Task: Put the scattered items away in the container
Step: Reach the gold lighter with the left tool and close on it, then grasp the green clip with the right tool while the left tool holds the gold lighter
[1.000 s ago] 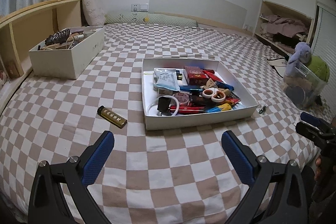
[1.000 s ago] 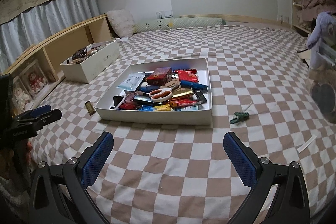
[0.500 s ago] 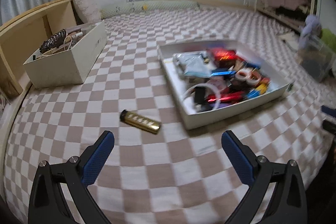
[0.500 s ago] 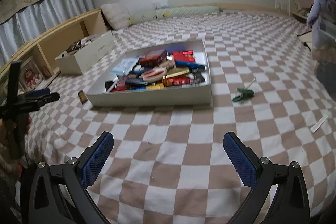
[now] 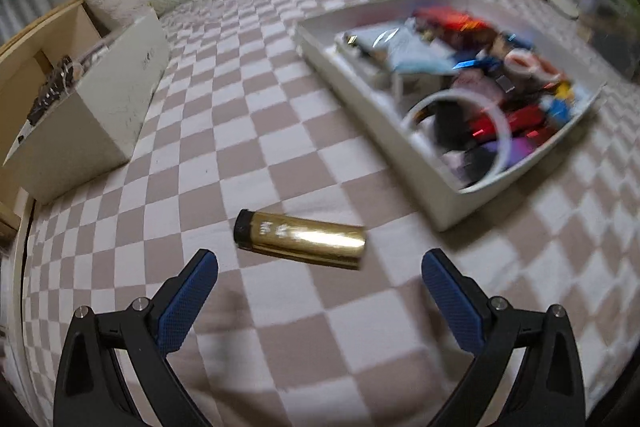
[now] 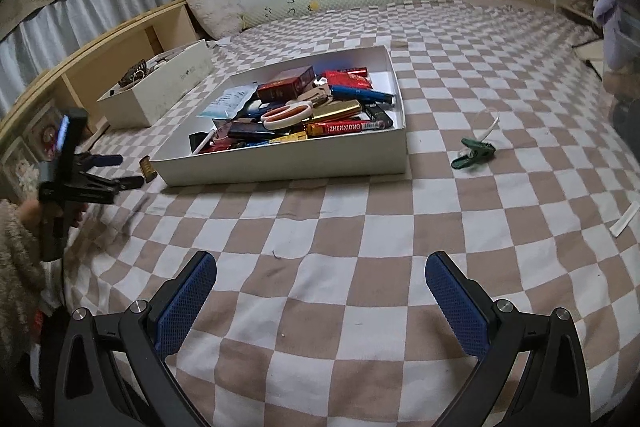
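Your left gripper (image 5: 319, 263) has closed in since a second ago, jaws spread, just short of the gold lighter (image 5: 300, 239) lying beside the white tray (image 5: 362, 79). Your right gripper (image 6: 320, 265), also spread, hovers over the checkered bedspread (image 6: 460, 67).

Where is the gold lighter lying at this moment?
In the left wrist view, the gold lighter lies on the checked bedcover, just ahead of the open left gripper and left of the white tray, not inside it.
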